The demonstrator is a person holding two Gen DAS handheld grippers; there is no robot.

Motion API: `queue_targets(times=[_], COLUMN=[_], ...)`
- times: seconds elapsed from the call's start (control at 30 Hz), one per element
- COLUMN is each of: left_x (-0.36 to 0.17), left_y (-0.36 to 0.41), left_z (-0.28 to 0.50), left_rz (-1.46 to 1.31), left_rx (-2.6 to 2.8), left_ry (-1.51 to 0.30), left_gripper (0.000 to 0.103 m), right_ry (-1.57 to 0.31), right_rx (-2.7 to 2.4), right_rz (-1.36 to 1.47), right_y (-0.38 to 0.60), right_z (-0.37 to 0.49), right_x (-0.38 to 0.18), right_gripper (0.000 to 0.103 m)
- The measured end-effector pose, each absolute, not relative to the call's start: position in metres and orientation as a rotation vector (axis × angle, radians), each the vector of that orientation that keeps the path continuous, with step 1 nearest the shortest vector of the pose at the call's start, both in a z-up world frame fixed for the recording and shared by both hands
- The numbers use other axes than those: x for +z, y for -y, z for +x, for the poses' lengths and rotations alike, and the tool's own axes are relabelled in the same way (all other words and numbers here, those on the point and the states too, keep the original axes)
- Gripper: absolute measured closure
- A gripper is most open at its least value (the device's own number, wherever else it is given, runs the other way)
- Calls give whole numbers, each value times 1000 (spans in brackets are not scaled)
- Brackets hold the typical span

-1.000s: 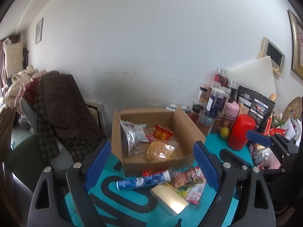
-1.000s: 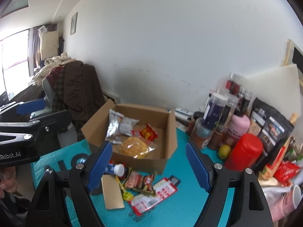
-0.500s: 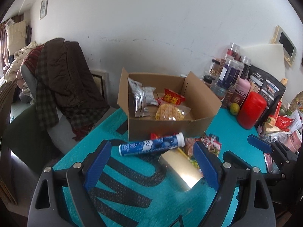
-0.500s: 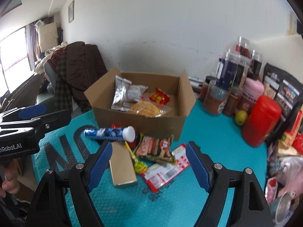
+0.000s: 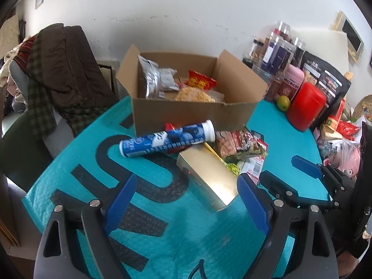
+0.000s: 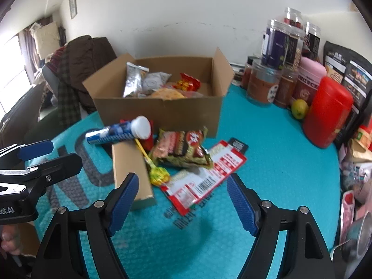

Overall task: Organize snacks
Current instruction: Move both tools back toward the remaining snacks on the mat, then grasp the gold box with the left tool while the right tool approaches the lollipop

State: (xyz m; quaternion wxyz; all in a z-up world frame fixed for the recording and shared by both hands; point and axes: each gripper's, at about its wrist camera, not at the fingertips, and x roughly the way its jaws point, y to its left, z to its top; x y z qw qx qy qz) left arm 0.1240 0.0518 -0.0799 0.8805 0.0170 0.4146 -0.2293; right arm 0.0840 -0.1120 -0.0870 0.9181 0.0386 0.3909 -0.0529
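Lying crosswise, blue tube [image 5: 167,140], cap rightward

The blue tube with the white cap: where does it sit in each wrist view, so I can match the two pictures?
Left wrist: the blue tube lies centre frame, cap to the right, just in front of the cardboard box.
Right wrist: the blue tube lies left of centre, white cap facing the camera.
Shared landmark: the cardboard box, directly behind it in both.

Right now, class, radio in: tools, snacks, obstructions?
Left tool and right tool open, empty. Snack pile loose before cardboard box. Blue tube lies atop pile.
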Motion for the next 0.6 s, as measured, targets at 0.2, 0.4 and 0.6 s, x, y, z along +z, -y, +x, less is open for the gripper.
queue_targets(times=[0.2,0.4,0.6], left_x=[-97,-108,-120], left_y=[-34,-15,4], left_z=[132,140,148], left_rz=[42,45,77], left_rx=[-487,-512,-518], left_ry=[-921,-961,-996], left_gripper=[14,14,14], right_ry=[-835,-852,-866], right_rx=[-125,-160,-191], right_rz=[92,107,121], right_y=[124,141,153], right_z=[84,84,84], right_x=[-101,-108,-113], right_gripper=[24,24,24])
